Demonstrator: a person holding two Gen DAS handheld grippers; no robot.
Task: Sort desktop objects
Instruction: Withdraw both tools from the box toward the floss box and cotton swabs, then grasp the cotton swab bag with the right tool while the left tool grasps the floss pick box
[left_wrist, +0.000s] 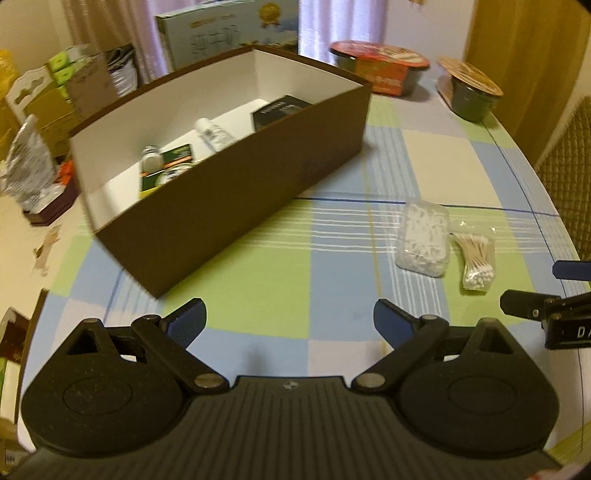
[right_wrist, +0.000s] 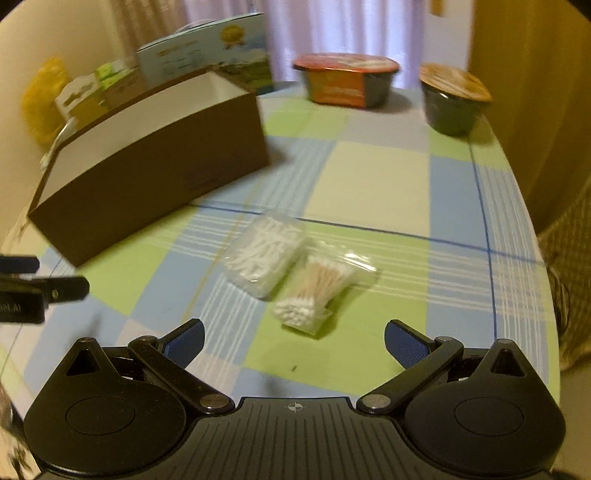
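Item one: a clear packet of white picks (right_wrist: 266, 252) is lying flat on the checked tablecloth (right_wrist: 369, 184), sitting at about 12 o'clock from my right gripper (right_wrist: 294, 342). Item two: a bag of cotton swabs (right_wrist: 318, 291) is lying just beside the packet, touching it on its 4 o'clock side, cotton tips pointing toward me.

Item three: the brown box (left_wrist: 236, 192), open-topped with a white lining, is standing at 11 o'clock from my left gripper (left_wrist: 290, 320). Inside it I am seeing a small clear bottle (left_wrist: 214, 133), a dark flat box (left_wrist: 280, 110), a silver-capped jar (left_wrist: 150, 157) and green packaging, too blurred for me to name.

Grippers: I am holding both with fingers spread wide apart, nothing between them, each hovering over the cloth. The left one's tip is showing at 9 o'clock in the right view.

Surroundings: a red-lidded bowl (right_wrist: 347, 79) and a dark cup with a paper lid (right_wrist: 454, 98) are standing at the far edge, around 12 to 1 o'clock. A printed carton (left_wrist: 229, 31) is standing behind the brown box.
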